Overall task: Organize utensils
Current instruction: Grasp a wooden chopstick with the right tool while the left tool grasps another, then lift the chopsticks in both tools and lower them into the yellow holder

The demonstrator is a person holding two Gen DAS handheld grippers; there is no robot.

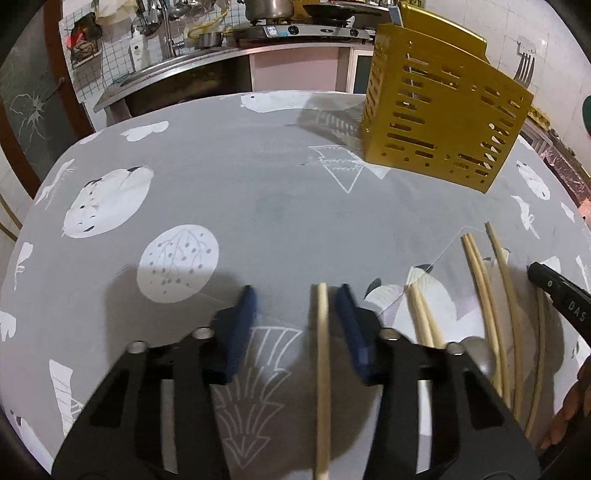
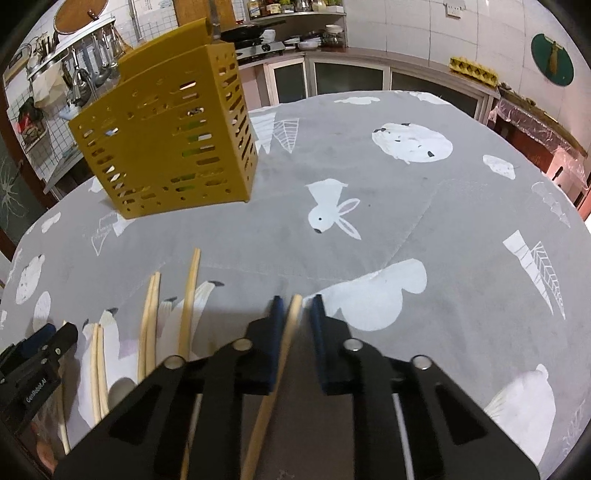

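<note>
A pale wooden chopstick lies on the grey patterned tablecloth. My left gripper straddles it with the jaws apart; the stick lies near the right finger and a clear gap shows on its left. In the right wrist view my right gripper has its blue fingers closed narrowly on another chopstick. Several loose chopsticks lie between the two grippers. A yellow slotted utensil holder stands upright farther back on the table.
A fork sticks up out of the holder. A rounded grey spoon bowl lies among the loose chopsticks. Kitchen counters with a stove and a sink run behind the table. The right gripper's body shows at the right edge.
</note>
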